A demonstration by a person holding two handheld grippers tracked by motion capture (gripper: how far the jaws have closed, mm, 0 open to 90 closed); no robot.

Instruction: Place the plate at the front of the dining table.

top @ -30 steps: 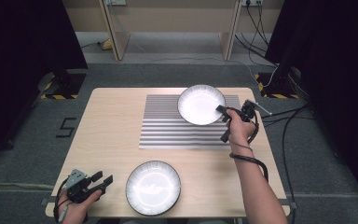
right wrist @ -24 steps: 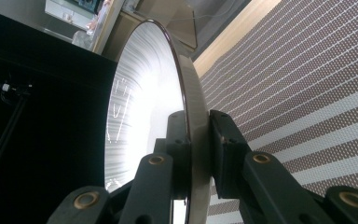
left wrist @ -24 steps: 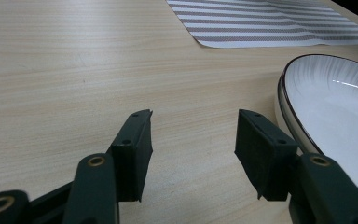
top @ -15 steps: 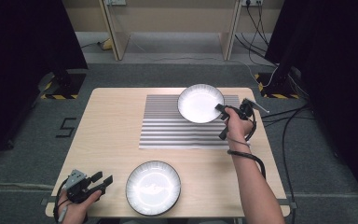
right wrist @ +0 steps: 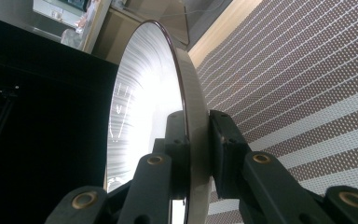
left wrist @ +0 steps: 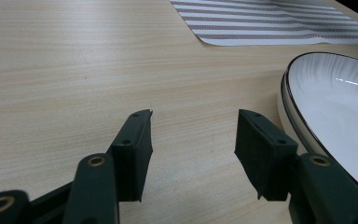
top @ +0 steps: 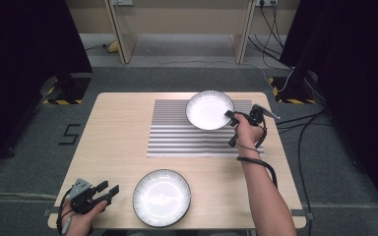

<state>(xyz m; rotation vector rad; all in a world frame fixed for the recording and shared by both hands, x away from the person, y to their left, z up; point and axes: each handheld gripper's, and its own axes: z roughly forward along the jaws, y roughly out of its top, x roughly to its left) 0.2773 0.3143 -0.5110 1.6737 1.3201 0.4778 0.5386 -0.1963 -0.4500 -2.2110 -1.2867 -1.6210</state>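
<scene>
Seemingly to lift it, right claw (right wrist: pixel 198 140) pinches far plate (top: pixel 209 109) by its rim over striped mat (top: pixel 177 140); left claw (left wrist: pixel 193 140) gapes empty beside near plate (top: pixel 161 197)

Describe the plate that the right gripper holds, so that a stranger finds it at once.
On the wooden table lies a striped mat. The held plate is over the mat's far right corner. Unlike the near plate, its rim is pinched by the right gripper.
</scene>
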